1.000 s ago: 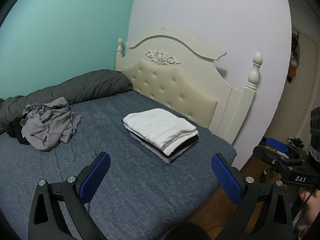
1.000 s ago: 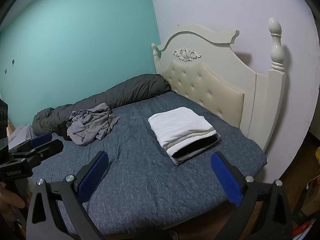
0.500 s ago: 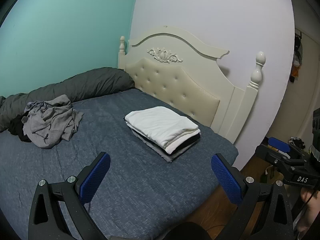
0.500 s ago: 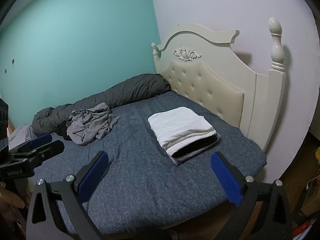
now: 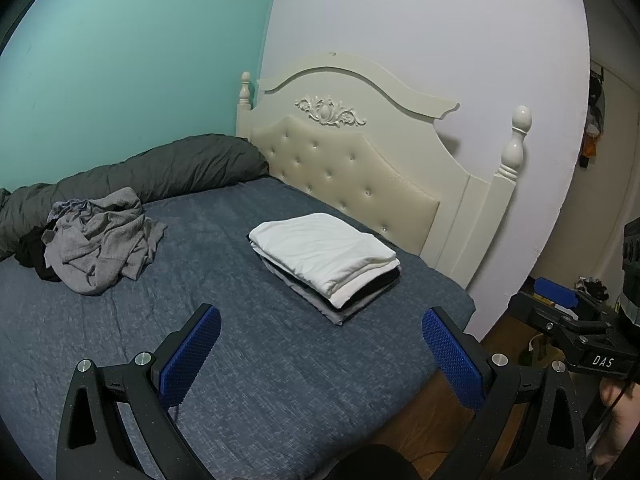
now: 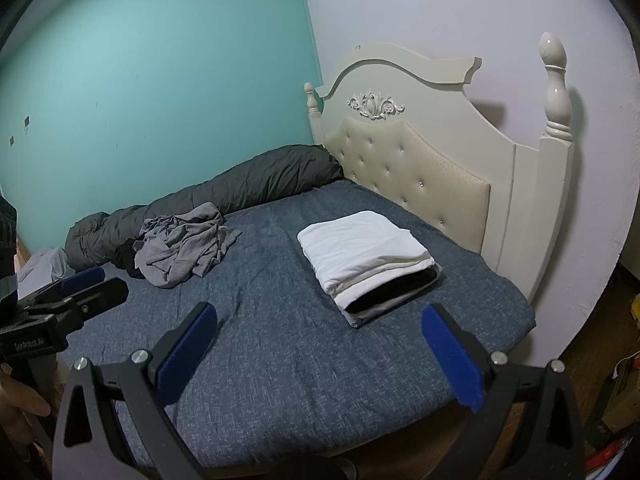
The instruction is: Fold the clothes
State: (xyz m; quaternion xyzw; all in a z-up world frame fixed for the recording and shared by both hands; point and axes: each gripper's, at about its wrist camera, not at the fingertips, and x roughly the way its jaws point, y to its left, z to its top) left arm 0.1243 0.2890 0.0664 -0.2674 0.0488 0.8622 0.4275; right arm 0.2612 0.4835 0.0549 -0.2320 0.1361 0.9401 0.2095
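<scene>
Both jaws gape wide, empty: left gripper, right gripper hover off bed. Between garments, I judge. Folded stack near headboard; crumpled grey garment far side, against dark duvet roll. Next: reach over, pinch it, spread flat. Path clear.
</scene>
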